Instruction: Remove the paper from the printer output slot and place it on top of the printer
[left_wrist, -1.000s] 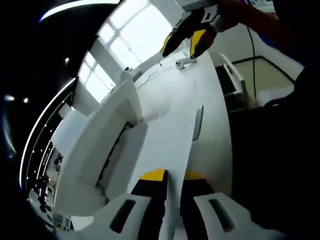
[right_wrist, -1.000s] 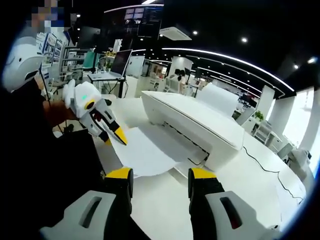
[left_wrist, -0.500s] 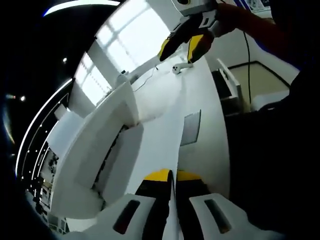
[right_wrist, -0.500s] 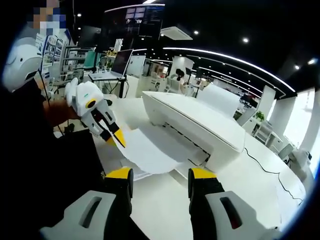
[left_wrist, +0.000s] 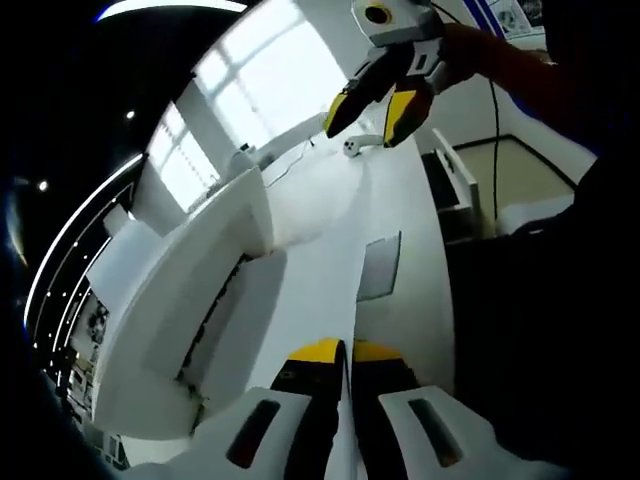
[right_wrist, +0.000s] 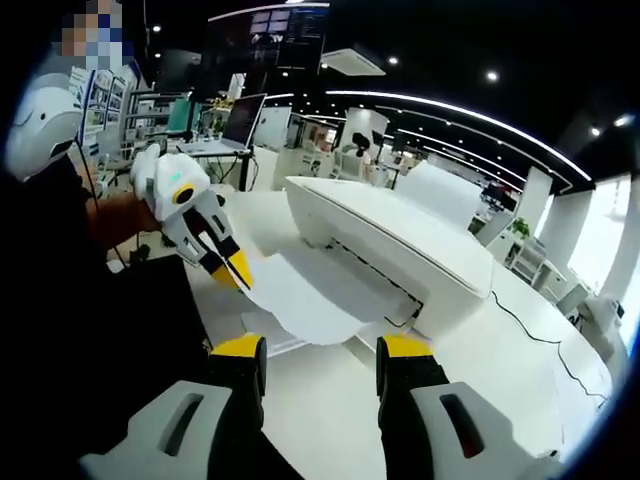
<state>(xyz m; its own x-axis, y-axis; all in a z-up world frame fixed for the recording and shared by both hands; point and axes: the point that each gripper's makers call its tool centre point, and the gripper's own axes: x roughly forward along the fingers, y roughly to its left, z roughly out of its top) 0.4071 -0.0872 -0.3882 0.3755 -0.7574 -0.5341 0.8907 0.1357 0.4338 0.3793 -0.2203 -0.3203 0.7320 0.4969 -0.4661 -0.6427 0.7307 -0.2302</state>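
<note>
The white paper sheet (left_wrist: 312, 285) runs up from my left gripper (left_wrist: 345, 352), which is shut on its near edge. In the right gripper view the left gripper (right_wrist: 238, 272) holds the paper sheet (right_wrist: 310, 300) lifted and curved, its far edge by the output slot of the white printer (right_wrist: 400, 235). The printer (left_wrist: 180, 300) lies to the left in the left gripper view. My right gripper (right_wrist: 322, 350) stands open in front of the printer, nothing between its fingers. It also hangs open as the right gripper (left_wrist: 365, 122) at the top of the left gripper view.
The printer stands on a white table (right_wrist: 500, 350) with a black cable (right_wrist: 530, 330) on it. An output tray (right_wrist: 265, 328) pokes out under the sheet. A laptop (right_wrist: 240, 125) sits on a far desk. A red sleeve (left_wrist: 510, 70) holds the right gripper.
My left gripper has shut on the sheet's edge and raised it off the tray, pulling it out from the slot. The right gripper stays open and nearly still.
</note>
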